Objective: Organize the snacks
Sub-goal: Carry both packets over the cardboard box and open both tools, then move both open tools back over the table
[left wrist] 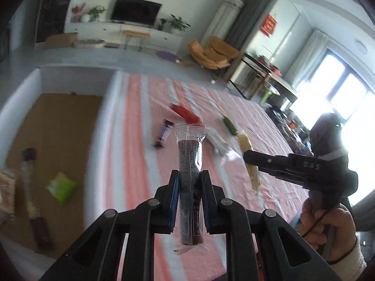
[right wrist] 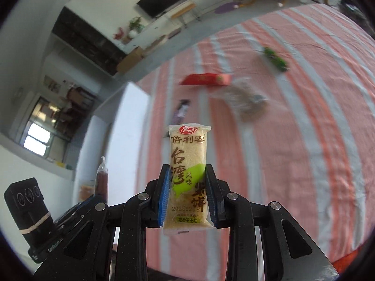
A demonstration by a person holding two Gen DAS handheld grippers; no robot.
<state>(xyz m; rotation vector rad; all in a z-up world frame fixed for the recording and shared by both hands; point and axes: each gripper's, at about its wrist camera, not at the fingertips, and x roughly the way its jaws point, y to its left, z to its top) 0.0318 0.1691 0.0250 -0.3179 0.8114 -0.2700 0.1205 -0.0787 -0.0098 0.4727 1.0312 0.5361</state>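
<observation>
So the biggest thing in shot was the striped cloth (left wrist: 234,107), pink, orange and white, covering the whole bench. Off its left edge, lower down, sat an open cardboard box (left wrist: 61,126) with a green snack packet (left wrist: 61,186) and a long dark stick snack (left wrist: 35,201) already lying inside.

Still loose on the cloth, all a bit blurry: a red packet (right wrist: 206,79), a crinkly clear wrapper (right wrist: 246,100) just beside it, a green packet (right wrist: 275,59) further out, and a small dark purple packet (right wrist: 180,112) nearest the edge.

The left gripper (left wrist: 189,175) had its fingers clamped on a dark red snack stick in clear wrap (left wrist: 190,164), held upright off the cloth, sticking out above and below the pads.

The right gripper (right wrist: 187,171) was pinched onto a rice cracker bar (right wrist: 188,164), beige wrapper with a green patch and Chinese print, also upright and lifted clear. From the left camera you could see it side-on, with the person's hand (left wrist: 328,224) wrapped round the handle.
</observation>
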